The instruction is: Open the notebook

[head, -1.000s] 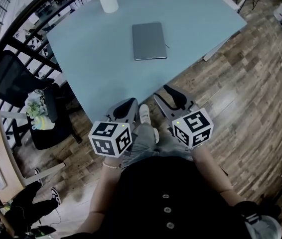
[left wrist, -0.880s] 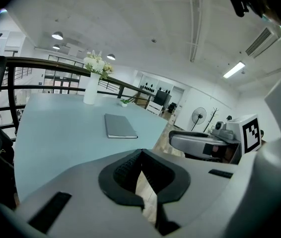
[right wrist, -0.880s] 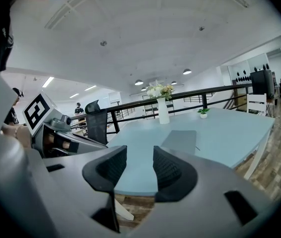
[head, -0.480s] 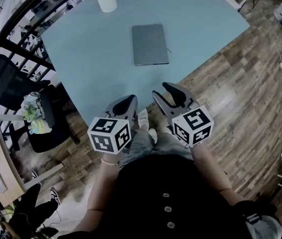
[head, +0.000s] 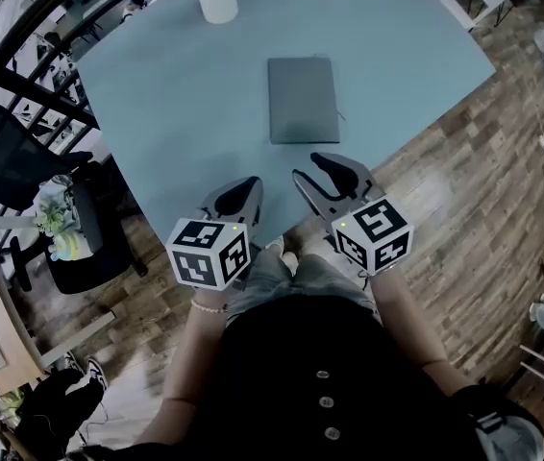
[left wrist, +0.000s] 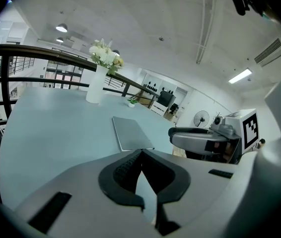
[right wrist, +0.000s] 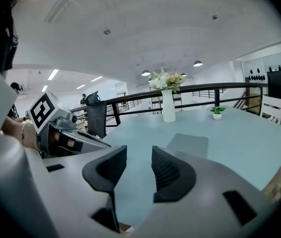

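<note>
Notebook point(head: 303, 99) seen lying closed on bench point(head: 176, 94). Left gripper point(left wrist: 139, 155) fingers pressed together, nothing held. Right gripper point(right wrist: 139, 155) fingers held slightly apart, nothing gripped.

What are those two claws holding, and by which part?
Nothing. The left gripper is shut and empty, the right gripper open and empty; the closed notebook lies untouched on the table.

The left tool point(head: 241, 188) and right tool point(head: 308, 169) have advanced: their tips now lie over the near tabletop point(head: 171, 104) edge, closer to the notebook point(head: 303, 99) than one second ago.
</note>
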